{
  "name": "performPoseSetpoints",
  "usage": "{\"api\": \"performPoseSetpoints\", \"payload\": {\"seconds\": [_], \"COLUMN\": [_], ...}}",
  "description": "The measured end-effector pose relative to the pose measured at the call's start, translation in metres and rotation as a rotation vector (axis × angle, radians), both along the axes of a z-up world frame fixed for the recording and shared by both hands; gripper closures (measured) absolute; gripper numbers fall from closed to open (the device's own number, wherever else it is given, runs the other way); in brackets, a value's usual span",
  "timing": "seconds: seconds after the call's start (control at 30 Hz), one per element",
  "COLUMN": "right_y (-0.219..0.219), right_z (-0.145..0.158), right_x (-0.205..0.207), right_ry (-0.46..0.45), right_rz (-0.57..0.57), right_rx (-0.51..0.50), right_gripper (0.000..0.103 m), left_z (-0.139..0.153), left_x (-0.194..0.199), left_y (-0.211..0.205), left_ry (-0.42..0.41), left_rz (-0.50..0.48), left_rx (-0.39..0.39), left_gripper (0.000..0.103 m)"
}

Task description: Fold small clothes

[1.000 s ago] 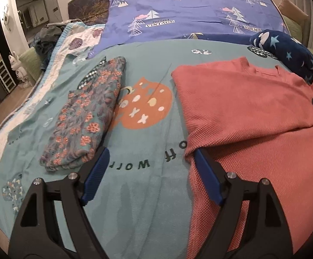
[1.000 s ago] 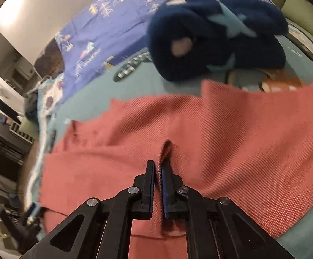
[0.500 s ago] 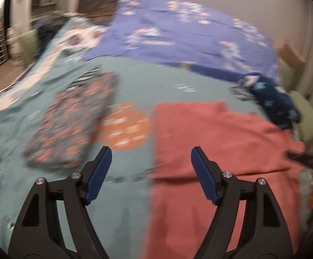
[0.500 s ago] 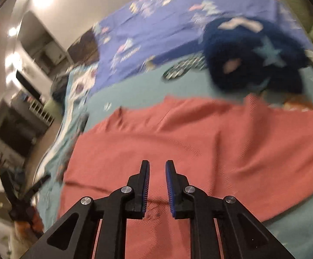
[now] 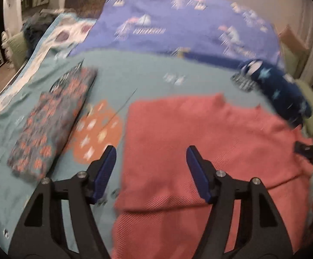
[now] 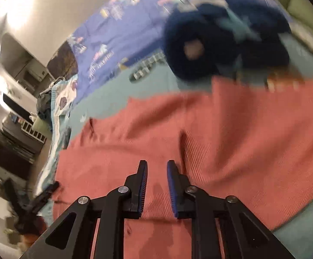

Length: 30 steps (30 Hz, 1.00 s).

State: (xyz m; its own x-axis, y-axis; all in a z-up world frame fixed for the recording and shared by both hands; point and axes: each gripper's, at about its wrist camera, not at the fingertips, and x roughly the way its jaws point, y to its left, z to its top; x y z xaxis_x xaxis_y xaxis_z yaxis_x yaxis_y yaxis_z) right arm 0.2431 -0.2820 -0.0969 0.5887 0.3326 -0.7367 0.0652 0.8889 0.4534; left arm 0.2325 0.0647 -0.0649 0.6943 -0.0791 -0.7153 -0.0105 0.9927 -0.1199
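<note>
Now, at the left of the left wrist view a folded floral garment (image 5: pixel 50 125) lies on the bed (image 5: pixel 147 79), with the pink sweater (image 5: pixel 210 151) spread flat from centre to lower right. Both the left gripper (image 5: pixel 150 166) and right gripper (image 6: pixel 157 185) hang released, grasping nothing. Each should probably pinch one sweater edge cleanly, lifting evenly so the fold lands straight.

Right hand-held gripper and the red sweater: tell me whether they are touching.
Cannot tell. In the right wrist view the right hand-held gripper is open with nothing between its fingers, over the red sweater, but blur hides any gap or contact at the tips.
</note>
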Motion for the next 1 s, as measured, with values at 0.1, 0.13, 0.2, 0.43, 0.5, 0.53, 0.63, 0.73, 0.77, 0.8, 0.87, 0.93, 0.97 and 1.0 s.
{"api": "performPoseSetpoints", "payload": {"seconds": [0.1,0.13,0.2,0.43,0.5,0.53,0.63,0.73,0.77,0.8,0.87,0.93,0.97,1.0], "right_y": [0.009,0.009,0.009,0.048,0.032,0.024,-0.023,-0.098,-0.131,-0.16,-0.219,-0.262,-0.276,-0.287], "right_z": [-0.013,-0.023,-0.027,-0.012,-0.002,0.001,0.011,0.012,0.007,-0.001,-0.026,-0.041,-0.045,-0.048], "right_x": [0.023,0.025,0.017,-0.008,-0.023,-0.029,-0.055,-0.086,-0.098,-0.109,-0.133,-0.152,-0.156,-0.161], "right_ry": [0.046,0.053,-0.015,-0.051,-0.076,-0.085,-0.104,-0.1,-0.079,-0.054,0.006,0.009,0.008,0.01], "right_rz": [-0.029,-0.044,-0.036,0.053,0.051,0.036,-0.089,-0.346,-0.441,-0.521,-0.698,-0.778,-0.804,-0.835], "right_rx": [0.011,0.011,-0.039,-0.373,-0.274,-0.235,-0.16,-0.068,0.008,0.084,0.266,0.363,0.371,0.36], "right_gripper": [0.044,0.044,0.044,0.044,0.044,0.044,0.044,0.043,0.043,0.043,0.043,0.053,0.056,0.056], "left_z": [-0.006,-0.015,-0.046,-0.028,-0.016,-0.008,0.008,0.015,0.015,0.015,0.011,0.007,0.004,0.0], "left_x": [0.019,0.025,0.039,0.012,-0.002,-0.011,-0.027,-0.038,-0.038,-0.04,-0.04,-0.039,-0.037,-0.035], "left_y": [-0.024,-0.028,-0.037,-0.032,-0.042,-0.048,-0.067,-0.081,-0.083,-0.085,-0.092,-0.1,-0.104,-0.11], "left_ry": [0.009,0.036,0.125,0.066,0.023,0.004,-0.033,-0.057,-0.053,-0.046,-0.026,-0.013,-0.008,0.005], "left_rz": [-0.064,-0.069,-0.043,-0.053,-0.1,-0.12,-0.16,-0.174,-0.175,-0.177,-0.178,-0.164,-0.159,-0.158], "left_rx": [0.039,0.07,0.168,0.115,0.114,0.115,0.117,0.117,0.108,0.096,0.079,0.104,0.118,0.126], "left_gripper": [0.034,0.034,0.03,0.03,0.03,0.03,0.03,0.03,0.03,0.03,0.03,0.03,0.03,0.03]}}
